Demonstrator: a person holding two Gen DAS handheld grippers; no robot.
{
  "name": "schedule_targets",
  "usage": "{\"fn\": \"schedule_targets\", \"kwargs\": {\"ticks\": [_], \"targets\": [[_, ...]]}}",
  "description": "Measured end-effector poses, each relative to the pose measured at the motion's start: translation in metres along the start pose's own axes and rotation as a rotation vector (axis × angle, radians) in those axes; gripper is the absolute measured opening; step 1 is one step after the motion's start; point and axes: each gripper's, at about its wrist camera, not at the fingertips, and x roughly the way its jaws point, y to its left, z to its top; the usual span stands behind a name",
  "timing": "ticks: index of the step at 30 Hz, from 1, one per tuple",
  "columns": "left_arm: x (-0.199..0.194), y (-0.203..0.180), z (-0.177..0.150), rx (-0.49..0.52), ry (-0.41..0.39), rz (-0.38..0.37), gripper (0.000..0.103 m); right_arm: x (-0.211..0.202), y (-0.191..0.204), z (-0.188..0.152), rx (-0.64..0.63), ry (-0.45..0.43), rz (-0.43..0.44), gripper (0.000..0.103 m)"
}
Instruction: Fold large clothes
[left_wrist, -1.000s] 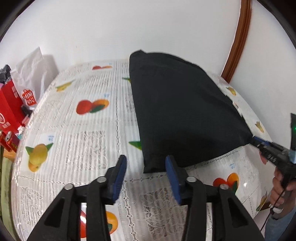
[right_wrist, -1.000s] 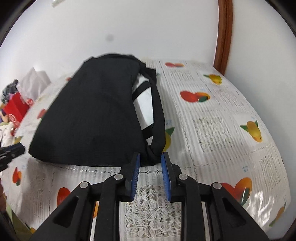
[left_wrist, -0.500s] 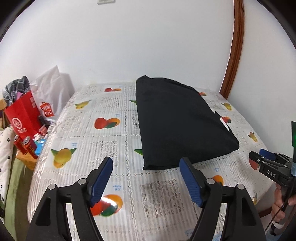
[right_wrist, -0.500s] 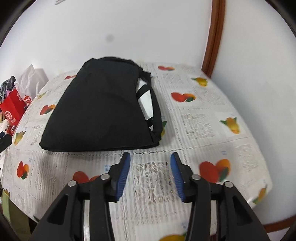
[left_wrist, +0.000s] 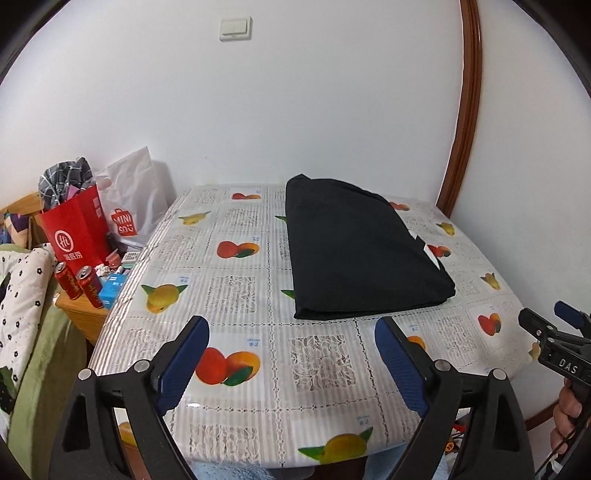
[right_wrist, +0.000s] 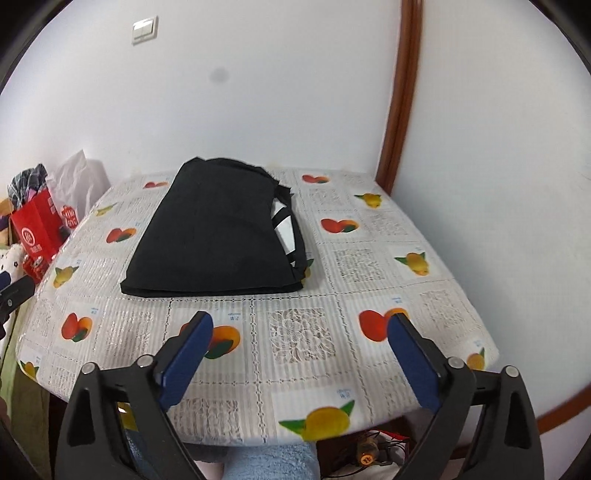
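Left claw (left_wrist: 291, 362): jaws wide apart and opening, nothing between the blue pads (left_wrist: 183, 360); hung over the near edge of the table, clear of the garment.
Right claw (right_wrist: 299, 360): same, jaws wide and opening, gap empty, blue pads (right_wrist: 186, 356) over the near edge of the table, not touching the cloth.
Right claw seen from left view: tip (left_wrist: 554, 332) poked in past the table's right corner, a hand (left_wrist: 569, 417) below it on the grip.
Left claw seen from right view: dark tip (right_wrist: 14, 295) just off the table's left edge.
Black garment (left_wrist: 360, 251): folded into a flat stack, lying on the table, toward its far half and right of centre in the left view; near folded edge ran roughly parallel to the table's near edge.
Garment detail: white patch and black strap-like strips (right_wrist: 286, 225) showed along its right side.
Table (right_wrist: 303, 332): covered with a lace-pattern cloth printed with fruit; far edge against the white wall, right far corner near a brown wooden trim (right_wrist: 400, 110).
Left of table: red paper bag (left_wrist: 75, 232) with checked cloth sticking out, white shopping bag (left_wrist: 135, 199) behind it, two red cans (left_wrist: 79, 286) on a low wooden stand below table level.
Wall above table: light switch (left_wrist: 235, 28).
Below table's near edge: pale blue fabric (right_wrist: 269, 461); could not tell what it was.
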Motion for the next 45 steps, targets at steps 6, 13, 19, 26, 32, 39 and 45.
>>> {"fn": "schedule_targets", "kwargs": {"ticks": [6,13,19,26,32,39,45], "targets": [[-0.019,-0.005,-0.008,0.015,-0.031,0.017,0.092,-0.026,-0.008,-0.007,0.021,-0.030,-0.008,0.100],[-0.023,-0.009,-0.014,0.024,-0.032,0.019,0.092,-0.032,-0.014,-0.014,0.032,-0.035,-0.017,0.100],[-0.024,-0.009,-0.015,0.021,-0.030,0.018,0.092,-0.029,-0.017,-0.018,0.034,-0.029,-0.028,0.101],[-0.024,-0.009,-0.016,0.022,-0.027,0.016,0.092,-0.030,-0.021,-0.019,0.040,-0.033,-0.034,0.101],[-0.023,-0.009,-0.016,0.021,-0.023,0.014,0.092,-0.030,-0.023,-0.019,0.041,-0.034,-0.046,0.101],[-0.023,-0.007,-0.016,0.018,-0.024,0.015,0.092,-0.030,-0.024,-0.019,0.050,-0.030,-0.050,0.101],[-0.024,-0.006,-0.016,0.015,-0.022,0.017,0.092,-0.030,-0.025,-0.019,0.057,-0.028,-0.054,0.101]]}}
